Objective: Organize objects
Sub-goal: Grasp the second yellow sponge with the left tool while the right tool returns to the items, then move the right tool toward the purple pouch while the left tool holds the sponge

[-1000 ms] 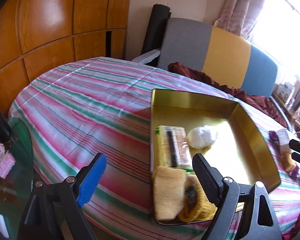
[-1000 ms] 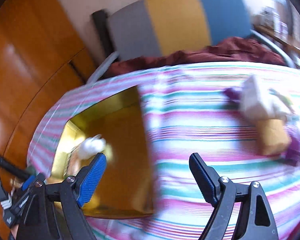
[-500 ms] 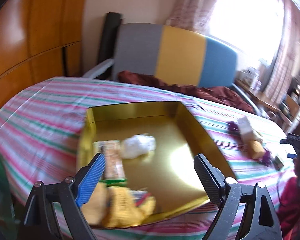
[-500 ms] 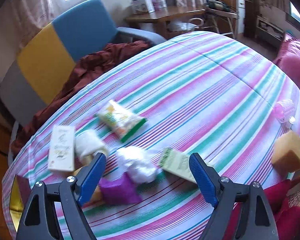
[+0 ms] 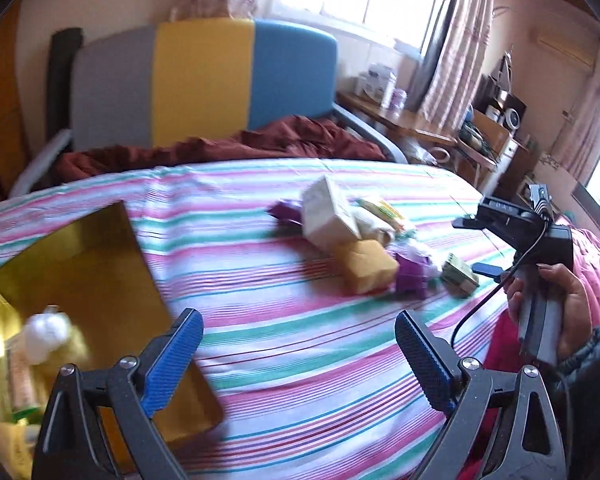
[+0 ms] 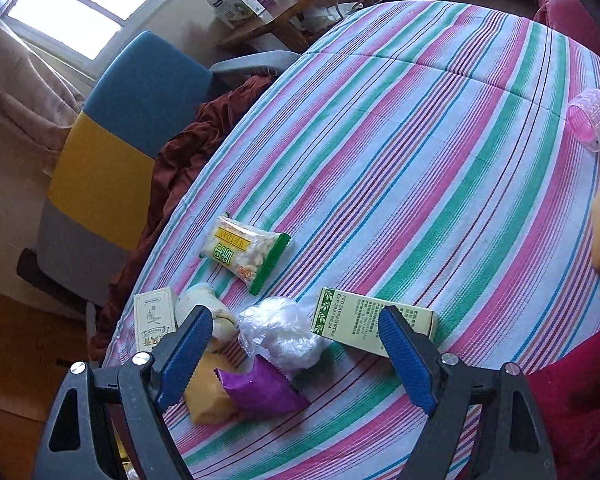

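The right tool [image 6: 296, 352] is held wide open and empty over the loose pile, plastic wad [image 6: 280, 330] and purple packet [image 6: 260, 390] beneath, presumably for picking, while the left tool [image 5: 296, 356], just opened wider, empty, is kept beside the gold tray [image 5: 100, 264] on the bed [image 5: 300, 360].

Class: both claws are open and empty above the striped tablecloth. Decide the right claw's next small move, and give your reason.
Probably lower the right claw onto the crumpled clear plastic bag. Its jaws stand open and empty, and the bag lies straight between them, beside the purple foil packet and the pale green printed carton, all outside the gold metal tray.
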Demonstrator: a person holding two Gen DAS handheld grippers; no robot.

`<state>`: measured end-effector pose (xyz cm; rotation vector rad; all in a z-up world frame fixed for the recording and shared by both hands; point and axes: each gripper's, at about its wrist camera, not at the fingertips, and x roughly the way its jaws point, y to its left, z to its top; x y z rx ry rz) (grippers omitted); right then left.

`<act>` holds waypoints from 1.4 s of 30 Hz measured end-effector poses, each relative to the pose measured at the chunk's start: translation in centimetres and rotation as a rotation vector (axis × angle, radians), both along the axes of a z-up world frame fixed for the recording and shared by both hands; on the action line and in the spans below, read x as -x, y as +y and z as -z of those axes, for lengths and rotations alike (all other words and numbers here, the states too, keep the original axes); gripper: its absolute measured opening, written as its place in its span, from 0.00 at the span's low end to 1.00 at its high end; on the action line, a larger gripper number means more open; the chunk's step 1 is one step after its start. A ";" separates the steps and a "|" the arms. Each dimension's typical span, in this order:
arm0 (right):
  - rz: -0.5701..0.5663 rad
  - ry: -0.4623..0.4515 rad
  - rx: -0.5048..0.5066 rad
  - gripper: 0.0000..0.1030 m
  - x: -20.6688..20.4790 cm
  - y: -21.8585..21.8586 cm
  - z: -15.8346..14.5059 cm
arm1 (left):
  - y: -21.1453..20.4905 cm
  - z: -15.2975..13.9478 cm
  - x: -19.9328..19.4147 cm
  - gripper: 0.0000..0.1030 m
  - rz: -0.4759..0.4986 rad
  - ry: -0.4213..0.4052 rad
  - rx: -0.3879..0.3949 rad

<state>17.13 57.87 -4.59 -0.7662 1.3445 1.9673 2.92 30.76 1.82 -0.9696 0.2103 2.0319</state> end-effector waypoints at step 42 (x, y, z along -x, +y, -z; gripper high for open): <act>0.160 0.155 0.065 0.84 -3.5 1.6 0.5 | 10.0 10.0 1.4 0.55 0.036 -0.052 0.035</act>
